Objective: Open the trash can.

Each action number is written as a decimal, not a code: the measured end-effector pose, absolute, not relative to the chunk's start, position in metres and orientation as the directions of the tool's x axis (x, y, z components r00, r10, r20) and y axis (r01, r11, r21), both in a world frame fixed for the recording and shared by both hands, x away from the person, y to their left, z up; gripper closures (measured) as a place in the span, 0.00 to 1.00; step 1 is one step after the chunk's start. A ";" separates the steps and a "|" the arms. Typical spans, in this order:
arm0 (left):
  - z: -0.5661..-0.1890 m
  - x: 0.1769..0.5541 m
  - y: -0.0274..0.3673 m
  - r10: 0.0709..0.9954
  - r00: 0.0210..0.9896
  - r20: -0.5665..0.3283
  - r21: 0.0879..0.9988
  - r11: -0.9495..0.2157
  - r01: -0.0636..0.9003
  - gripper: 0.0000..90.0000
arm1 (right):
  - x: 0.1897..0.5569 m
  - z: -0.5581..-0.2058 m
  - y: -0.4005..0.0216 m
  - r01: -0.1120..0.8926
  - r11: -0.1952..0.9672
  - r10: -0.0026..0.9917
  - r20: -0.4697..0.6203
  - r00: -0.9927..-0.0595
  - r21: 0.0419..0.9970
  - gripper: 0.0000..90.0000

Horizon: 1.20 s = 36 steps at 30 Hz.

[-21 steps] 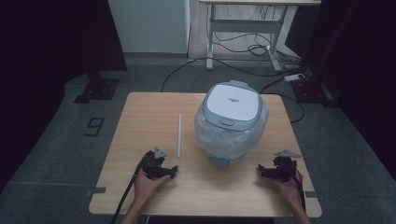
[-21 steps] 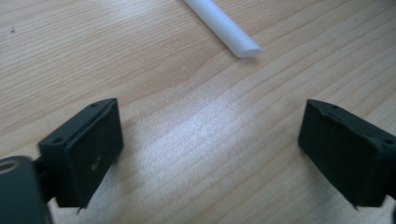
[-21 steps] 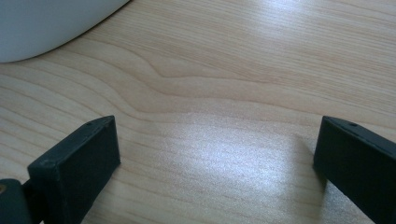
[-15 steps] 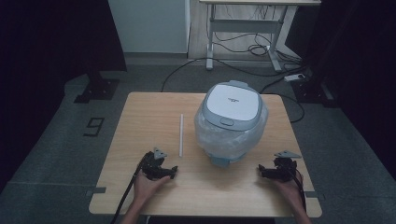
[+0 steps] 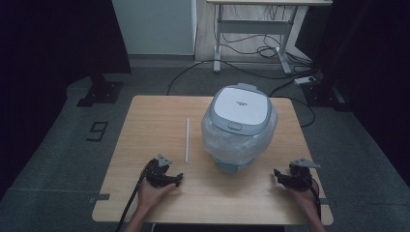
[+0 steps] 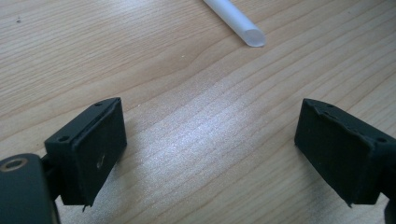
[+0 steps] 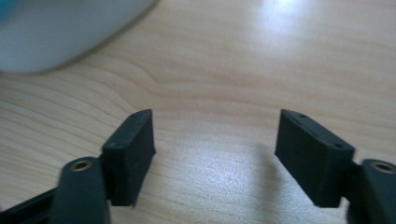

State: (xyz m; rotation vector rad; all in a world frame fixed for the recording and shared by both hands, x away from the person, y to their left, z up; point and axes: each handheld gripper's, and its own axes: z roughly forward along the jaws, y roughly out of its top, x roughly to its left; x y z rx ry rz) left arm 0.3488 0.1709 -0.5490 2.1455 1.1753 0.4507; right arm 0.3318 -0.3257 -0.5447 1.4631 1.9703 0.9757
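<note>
A rice cooker [image 5: 239, 126] with a grey-and-white lid, its body wrapped in clear plastic, stands right of the table's middle. To its left lies a thin white tube [image 5: 187, 139], whose near end [image 6: 245, 29] shows in the left gripper view. My left gripper [image 5: 175, 180] rests open on the wood near the front left, just short of the tube's near end. My right gripper [image 5: 278, 175] rests open at the front right, beside the cooker's base [image 7: 60, 32]. Nothing lies between either pair of jaws.
The wooden table [image 5: 145, 125] stands on a dark carpet. A desk frame with loose cables [image 5: 251, 43] stands beyond it, and a floor mark "9" [image 5: 97, 130] lies to the left. Cables trail from both grippers off the front edge.
</note>
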 end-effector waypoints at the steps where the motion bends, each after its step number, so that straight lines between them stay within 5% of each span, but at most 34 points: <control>1: -0.549 0.349 0.171 0.841 0.541 -0.007 0.678 -0.393 0.621 0.09 | 0.330 -0.542 -0.327 0.587 0.163 0.952 0.031 -0.306 0.793 0.36; 13: -0.549 0.349 0.171 0.842 0.540 -0.007 0.678 -0.393 0.621 0.09 | 0.302 -0.500 -0.335 0.442 0.101 0.922 0.083 -0.378 0.891 0.74; 27: -0.549 0.349 0.171 0.842 0.539 -0.007 0.679 -0.391 0.621 0.09 | 0.293 -0.461 -0.335 0.339 0.064 0.881 0.106 -0.461 0.939 0.98; 36: -0.549 0.349 0.171 0.842 0.539 -0.007 0.679 -0.392 0.621 0.09 | 0.294 -0.445 -0.335 0.314 0.042 0.862 0.124 -0.491 0.949 1.00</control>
